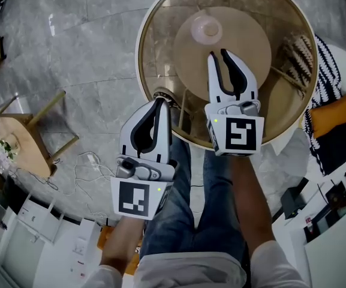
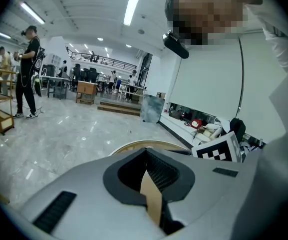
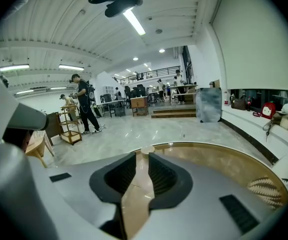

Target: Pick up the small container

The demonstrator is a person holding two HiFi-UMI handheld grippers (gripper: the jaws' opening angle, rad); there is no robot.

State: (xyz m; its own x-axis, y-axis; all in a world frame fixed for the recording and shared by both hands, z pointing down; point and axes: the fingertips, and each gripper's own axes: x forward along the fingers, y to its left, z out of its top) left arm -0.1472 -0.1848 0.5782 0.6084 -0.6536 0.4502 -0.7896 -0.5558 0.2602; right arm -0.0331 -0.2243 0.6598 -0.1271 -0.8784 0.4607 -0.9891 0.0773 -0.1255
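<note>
The small container (image 1: 206,29), a pale round lidded pot, stands on the inner disc of a round glass table (image 1: 146,59). My right gripper (image 1: 219,54) hovers over the table just short of the pot, jaws a little apart with nothing between them. In the right gripper view the small container (image 3: 146,149) peeks out just beyond the narrow gap of the right gripper (image 3: 143,158). My left gripper (image 1: 161,101) hangs at the table's near-left rim, tips together and empty. In the left gripper view the left gripper (image 2: 144,151) is shut, with the table rim (image 2: 134,145) beyond.
A woven striped item (image 1: 301,53) lies on the table's right side. A wooden stool (image 1: 26,134) and loose cables (image 1: 89,164) are on the marble floor at left. A white sofa with an orange cushion (image 1: 334,116) is at right. People (image 2: 29,71) stand far off.
</note>
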